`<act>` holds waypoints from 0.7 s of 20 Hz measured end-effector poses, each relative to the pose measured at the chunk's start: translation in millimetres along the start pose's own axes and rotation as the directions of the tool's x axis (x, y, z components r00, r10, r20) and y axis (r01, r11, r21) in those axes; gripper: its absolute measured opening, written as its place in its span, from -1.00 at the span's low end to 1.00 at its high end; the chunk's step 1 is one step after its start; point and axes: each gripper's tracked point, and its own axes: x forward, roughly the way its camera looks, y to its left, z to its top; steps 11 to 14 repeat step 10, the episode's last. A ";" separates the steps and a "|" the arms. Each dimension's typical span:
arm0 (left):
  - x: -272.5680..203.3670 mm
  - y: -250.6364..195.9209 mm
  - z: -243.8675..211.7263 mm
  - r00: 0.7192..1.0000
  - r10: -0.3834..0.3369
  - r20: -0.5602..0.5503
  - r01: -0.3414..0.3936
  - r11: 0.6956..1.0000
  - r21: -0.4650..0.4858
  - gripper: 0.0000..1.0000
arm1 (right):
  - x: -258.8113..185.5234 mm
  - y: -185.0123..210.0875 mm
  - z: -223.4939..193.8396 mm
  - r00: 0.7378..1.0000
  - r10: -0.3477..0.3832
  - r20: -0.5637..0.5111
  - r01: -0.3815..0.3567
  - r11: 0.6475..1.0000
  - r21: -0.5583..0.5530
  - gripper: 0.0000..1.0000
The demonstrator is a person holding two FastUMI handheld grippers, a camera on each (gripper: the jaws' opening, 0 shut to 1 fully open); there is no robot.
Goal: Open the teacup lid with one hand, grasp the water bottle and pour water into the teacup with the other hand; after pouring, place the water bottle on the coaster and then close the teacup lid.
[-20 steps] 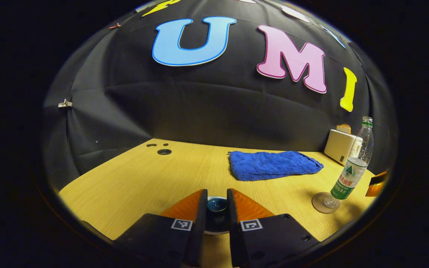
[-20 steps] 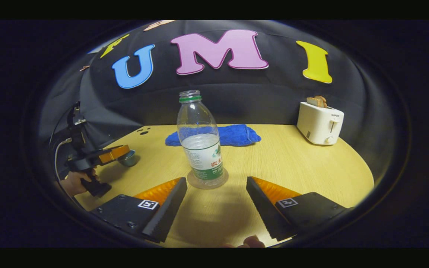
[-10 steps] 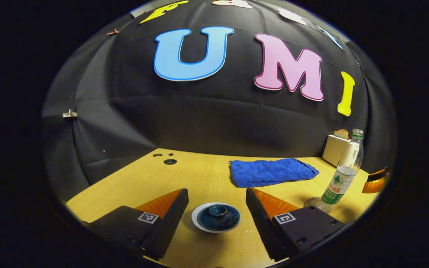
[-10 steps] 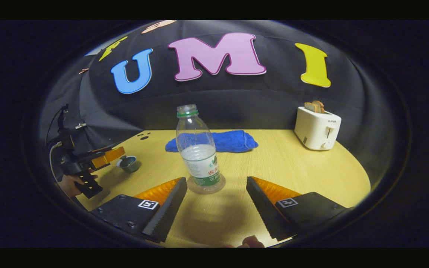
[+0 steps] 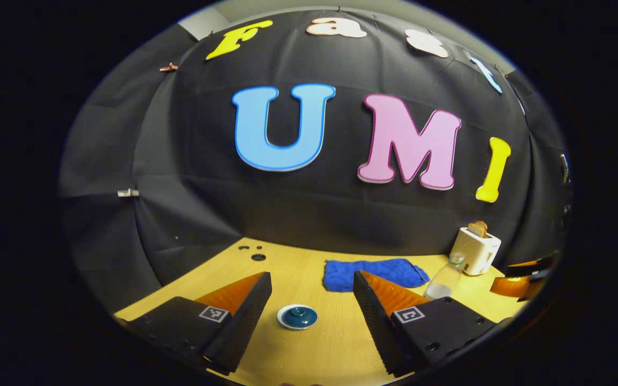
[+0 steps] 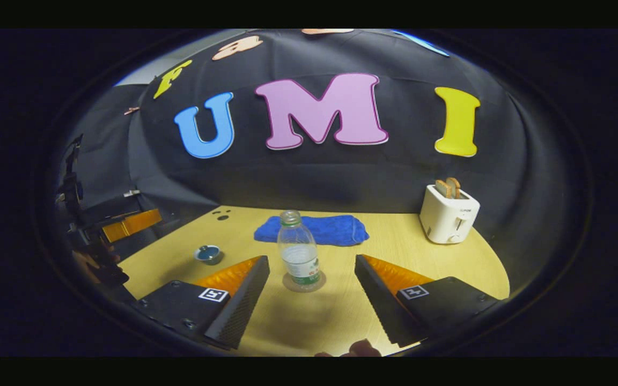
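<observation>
The worktop (image 6: 421, 268) was seen to carry, at its back, a toaster (image 6: 448, 214) and a blue cloth (image 6: 311, 229), both well apart from the task's things. Nearer, the water bottle (image 6: 298, 252) was found upright on the coaster (image 6: 303, 282), uncapped and roughly half full, between the fingers of the right gripper (image 6: 311, 292) in the right gripper view but beyond their tips and not touched; its jaws were spread wide. The bottle was judged thin-walled and easily dented, moderately light, with a label that could slide, so a hold around the mid body at the label would be preferred, with gentle pressure to avoid squeezing water out of the open neck. The teacup (image 5: 297, 317) was seen low on the worktop, lid (image 5: 297, 312) seated on it, ahead of the left gripper (image 5: 311, 311), whose jaws were likewise spread and pinching nothing. The lid was judged glazed ceramic, stiff, slippery and breakable; its small central knob would be the place to pinch. The task appeared complete.
</observation>
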 end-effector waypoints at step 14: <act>-86.8 -39.6 90.1 0.994 -0.036 0.102 0.039 0.999 -0.032 0.91 | -52.9 -6.0 67.8 0.994 -0.004 0.110 0.006 1.000 -0.017 0.97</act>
